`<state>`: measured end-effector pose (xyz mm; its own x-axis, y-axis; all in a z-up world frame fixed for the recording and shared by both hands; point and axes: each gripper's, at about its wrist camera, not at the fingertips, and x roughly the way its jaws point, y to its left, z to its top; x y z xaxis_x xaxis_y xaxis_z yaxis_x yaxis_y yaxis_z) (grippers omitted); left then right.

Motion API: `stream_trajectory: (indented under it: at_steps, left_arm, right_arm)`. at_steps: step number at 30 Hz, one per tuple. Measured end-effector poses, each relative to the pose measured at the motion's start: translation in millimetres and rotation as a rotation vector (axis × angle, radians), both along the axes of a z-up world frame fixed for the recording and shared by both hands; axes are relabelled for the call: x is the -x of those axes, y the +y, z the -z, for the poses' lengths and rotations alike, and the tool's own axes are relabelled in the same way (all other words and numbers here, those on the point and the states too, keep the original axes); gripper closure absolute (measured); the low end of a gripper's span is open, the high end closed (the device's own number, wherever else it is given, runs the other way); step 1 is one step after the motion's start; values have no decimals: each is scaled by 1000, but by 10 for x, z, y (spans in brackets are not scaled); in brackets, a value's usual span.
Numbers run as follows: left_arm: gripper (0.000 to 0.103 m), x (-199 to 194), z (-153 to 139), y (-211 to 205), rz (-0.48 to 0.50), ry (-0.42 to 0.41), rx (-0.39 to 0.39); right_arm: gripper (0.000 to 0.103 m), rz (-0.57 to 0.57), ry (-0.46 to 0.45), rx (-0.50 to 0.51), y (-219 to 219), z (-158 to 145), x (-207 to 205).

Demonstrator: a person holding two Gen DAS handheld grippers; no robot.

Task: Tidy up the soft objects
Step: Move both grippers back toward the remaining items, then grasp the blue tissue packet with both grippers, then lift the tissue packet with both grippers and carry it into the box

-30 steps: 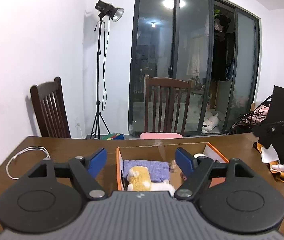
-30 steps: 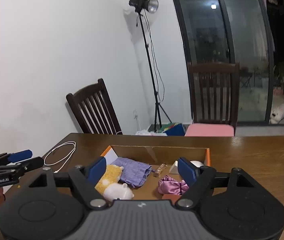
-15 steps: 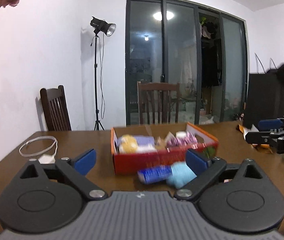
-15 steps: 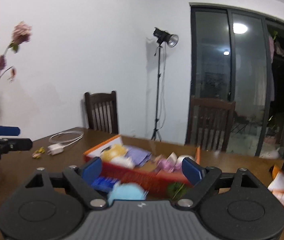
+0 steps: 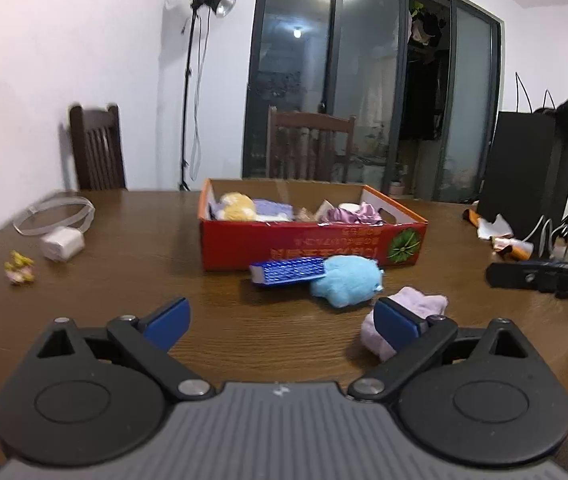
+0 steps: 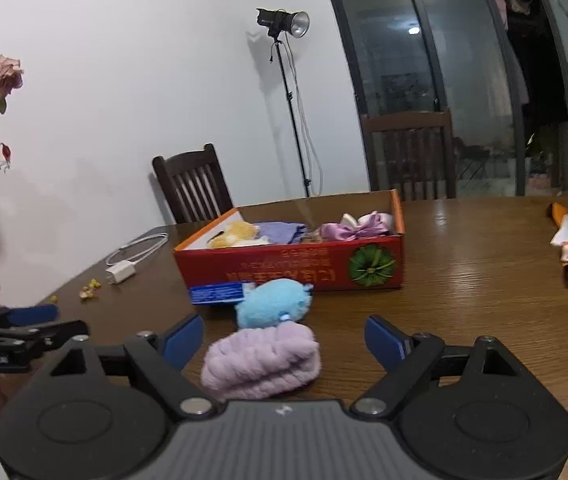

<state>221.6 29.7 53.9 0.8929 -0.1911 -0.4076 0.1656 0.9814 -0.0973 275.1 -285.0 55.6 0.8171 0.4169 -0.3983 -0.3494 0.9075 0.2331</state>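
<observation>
left fingers (image 5: 280, 320): spread wide, holding nothing, bare worktop (image 5: 132, 248) between
right fingers (image 6: 284, 338): closing, lilac plush (image 6: 262, 362) between, not touching
red box (image 6: 292, 268): front wall just behind blue plush (image 6: 274, 308)

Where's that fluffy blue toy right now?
The fluffy blue toy lies on the table before the red box, touching a blue packet, beyond the lilac roll.

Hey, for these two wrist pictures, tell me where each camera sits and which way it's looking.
Left wrist: behind the open left gripper, low over the table, facing the red box square on; right gripper's tip at right.
Right wrist: behind the right gripper, its jaws closing around the lilac plush, untouched; left gripper and fingers at left.
Shared: box, blue plush, lilac plush.
</observation>
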Motion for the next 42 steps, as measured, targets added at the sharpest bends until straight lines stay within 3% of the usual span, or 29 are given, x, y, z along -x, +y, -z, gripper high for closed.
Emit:
stream_trajectory:
  at_steps: [3, 5, 8, 10, 12, 15, 16, 19, 32, 35, 37, 42]
  left_arm:
    - [18, -291, 6, 57, 28, 23, 66]
    - [41, -597, 18, 99, 32, 45, 85]
    - [45, -1108, 81, 195, 44, 116, 133]
    - [48, -1432, 181, 284, 60, 183, 211]
    - [48, -1706, 305, 370, 72, 252, 302]
    - [59, -1880, 487, 445, 89, 308, 379]
    - [65, -1885, 549, 475, 109, 312, 409]
    - [71, -1897, 602, 501, 108, 348, 451]
    - [83, -1817, 505, 434, 88, 296, 340]
    - [83, -1474, 276, 490, 95, 226, 368]
    - [83, -1115, 136, 482, 104, 197, 348]
    - [83, -348, 209, 317, 138, 259, 364]
  right_arm:
    - [31, -35, 7, 6, 139, 6, -225]
    - [38, -59, 18, -3, 255, -8, -438]
    - [46, -95, 58, -47, 451, 32, -868]
    - [56, -102, 129, -113, 618, 110, -1258]
    - [59, -90, 164, -88, 839, 205, -1567]
    - [64, -75, 226, -62, 1071, 381, -1858]
    - [67, -83, 240, -74, 1108, 435, -1888]
    - [71, -124, 230, -41, 1197, 525, -1866]
    - [82, -157, 145, 29, 1278, 490, -1776]
    - [85, -174, 55, 24, 1261, 225, -1514]
    - [85, -197, -2, 12, 1226, 61, -1193]
    - [85, -236, 52, -35, 960, 57, -382]
